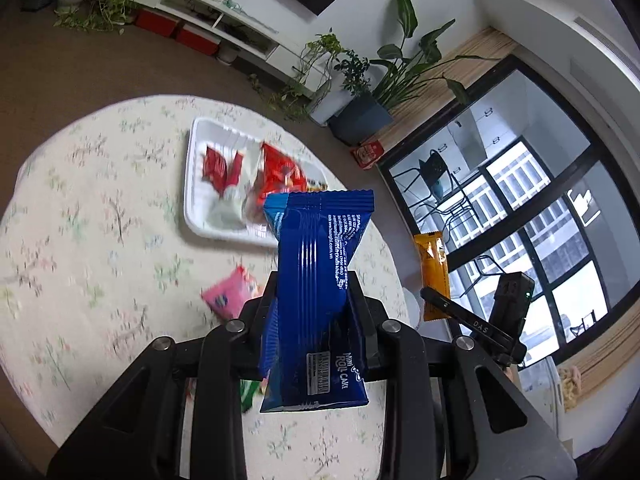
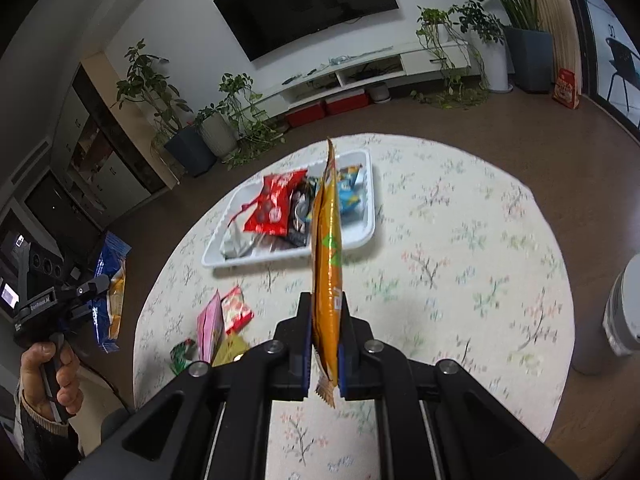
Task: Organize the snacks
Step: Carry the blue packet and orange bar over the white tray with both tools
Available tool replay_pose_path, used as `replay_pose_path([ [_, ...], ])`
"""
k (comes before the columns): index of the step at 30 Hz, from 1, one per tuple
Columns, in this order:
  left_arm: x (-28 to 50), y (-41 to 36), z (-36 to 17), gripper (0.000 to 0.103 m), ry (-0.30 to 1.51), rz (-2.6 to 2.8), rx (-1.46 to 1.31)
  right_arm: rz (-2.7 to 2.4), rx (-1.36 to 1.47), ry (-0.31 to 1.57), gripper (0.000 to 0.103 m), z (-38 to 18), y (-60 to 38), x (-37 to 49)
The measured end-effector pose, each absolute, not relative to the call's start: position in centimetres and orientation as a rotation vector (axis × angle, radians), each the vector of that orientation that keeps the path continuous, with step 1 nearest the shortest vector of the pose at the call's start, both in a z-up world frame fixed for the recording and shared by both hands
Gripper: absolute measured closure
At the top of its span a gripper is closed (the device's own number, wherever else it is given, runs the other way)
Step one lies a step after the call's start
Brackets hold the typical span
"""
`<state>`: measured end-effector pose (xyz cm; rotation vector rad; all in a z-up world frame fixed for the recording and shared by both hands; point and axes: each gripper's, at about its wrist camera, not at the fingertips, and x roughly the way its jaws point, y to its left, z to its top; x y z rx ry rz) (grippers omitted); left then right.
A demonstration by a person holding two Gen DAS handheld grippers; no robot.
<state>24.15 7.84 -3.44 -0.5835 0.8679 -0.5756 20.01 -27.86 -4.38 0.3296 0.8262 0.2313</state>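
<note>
My left gripper (image 1: 314,286) is shut on a blue mini roll cake packet (image 1: 318,280), held upright above the round table. In the right wrist view that same blue packet (image 2: 107,280) hangs at the far left with a hand (image 2: 60,376) on the handle below it. My right gripper (image 2: 325,304) is shut on a thin orange snack packet (image 2: 327,256), edge-on and upright; this orange packet (image 1: 433,272) also shows at the right in the left wrist view. A white tray (image 2: 370,184) on the table holds red, blue and silver snack packs; the tray (image 1: 192,184) lies beyond the blue packet.
The round table wears a floral cloth (image 2: 460,248). Loose pink, red and green packets (image 2: 224,320) lie near its left front; a pink packet (image 1: 228,294) sits just left of my left fingers. A grey cylinder (image 2: 624,312) stands off the table's right edge. Potted plants (image 2: 208,136) line the far wall.
</note>
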Motion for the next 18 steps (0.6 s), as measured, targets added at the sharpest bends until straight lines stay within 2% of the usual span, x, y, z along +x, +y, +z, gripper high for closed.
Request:
replay_pose_path([
  [10,32.0,6.5,1.3,0.076,0.830,-0.636,-0.535,0.319,0.302,0.776,0.093,-0.8,-26.5,26.8],
  [18,37.8,4.8,0.5,0.076,0.874,-0.679,-0.540,0.373,0.294,0.822,0.093,-1.8,-24.2,33.0],
])
